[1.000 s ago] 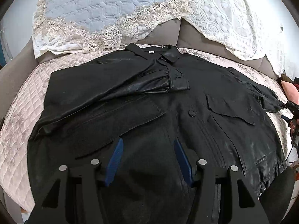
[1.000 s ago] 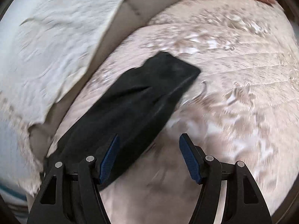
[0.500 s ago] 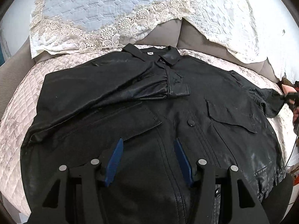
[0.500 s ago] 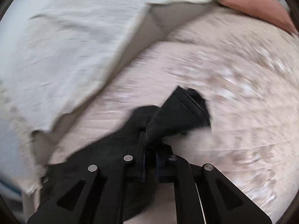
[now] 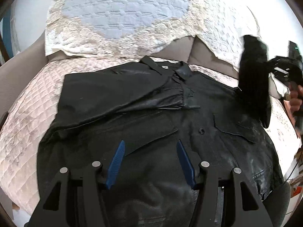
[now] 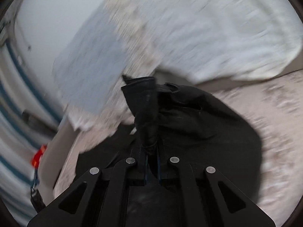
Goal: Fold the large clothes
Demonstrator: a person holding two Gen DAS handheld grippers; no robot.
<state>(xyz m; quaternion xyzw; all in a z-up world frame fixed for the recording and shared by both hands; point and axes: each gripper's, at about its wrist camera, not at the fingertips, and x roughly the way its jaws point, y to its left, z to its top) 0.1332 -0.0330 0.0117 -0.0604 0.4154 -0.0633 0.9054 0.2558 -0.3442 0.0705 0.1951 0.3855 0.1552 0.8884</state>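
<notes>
A large black leather jacket (image 5: pixel 151 136) lies front up on the quilted bed, collar toward the pillows. Its left sleeve (image 5: pixel 144 100) is folded across the chest. My left gripper (image 5: pixel 151 160) is open and empty, hovering over the jacket's lower front. My right gripper (image 6: pixel 151 151) is shut on the cuff of the right sleeve (image 6: pixel 145 109). In the left wrist view the right gripper (image 5: pixel 272 66) holds that sleeve (image 5: pixel 253 79) lifted above the jacket's right side. The right wrist view is motion-blurred.
The jacket rests on a pale pink quilted bedspread (image 5: pixel 32 117). A blue and lace pillow (image 5: pixel 121 15) and a white pillow (image 5: pixel 223 30) lean against the grey headboard (image 5: pixel 181 47). A red object (image 6: pixel 38 155) shows beside the bed.
My right gripper closed on the right sleeve's cuff and lifted it off the bed, swinging toward the jacket's body. My left gripper stayed open over the lower front.
</notes>
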